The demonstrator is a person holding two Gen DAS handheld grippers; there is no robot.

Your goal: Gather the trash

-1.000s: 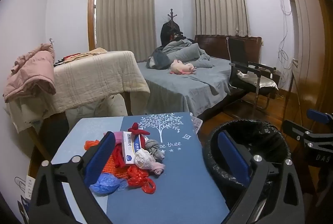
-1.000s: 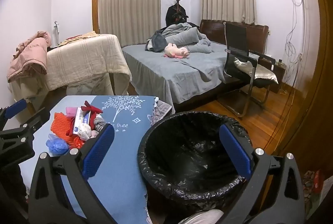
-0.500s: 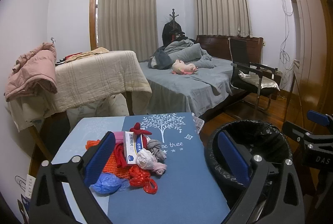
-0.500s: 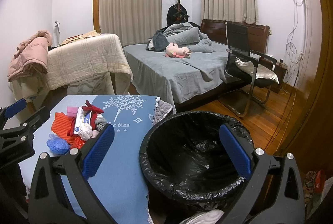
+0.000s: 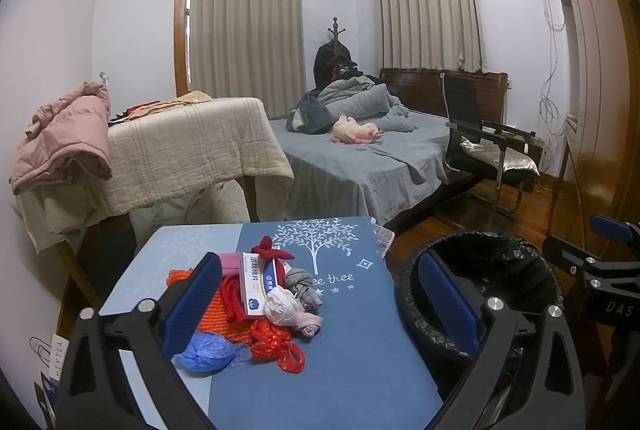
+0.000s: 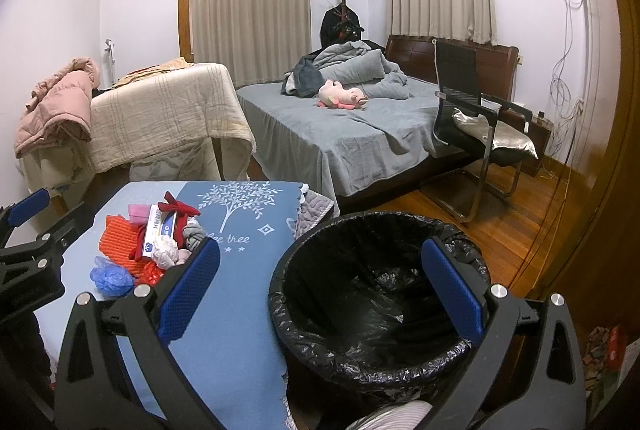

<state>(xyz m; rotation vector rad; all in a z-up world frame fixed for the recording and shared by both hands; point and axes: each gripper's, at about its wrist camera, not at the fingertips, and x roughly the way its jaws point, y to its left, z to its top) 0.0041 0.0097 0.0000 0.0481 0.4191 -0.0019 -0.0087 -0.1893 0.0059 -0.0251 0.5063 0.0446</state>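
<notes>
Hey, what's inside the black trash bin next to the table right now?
The trash bin shows only its crinkled black liner; no trash is visible in it. The near inner wall is hidden by the rim, and the right gripper covers part of the view.

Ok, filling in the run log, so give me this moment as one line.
left hand-held gripper: open, empty | right hand-held gripper: open, empty | trash pile: on table | bin: empty

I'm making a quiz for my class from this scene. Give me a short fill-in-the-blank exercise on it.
1. The round bin beside the table is lined with a ____ plastic bag.
2. The crumpled plastic bag at the near edge of the trash pile is ____.
3. The blue tablecloth shows a white ____.
4. Both grippers, left and right, are ____.

Missing words: black; blue; tree; open
</notes>
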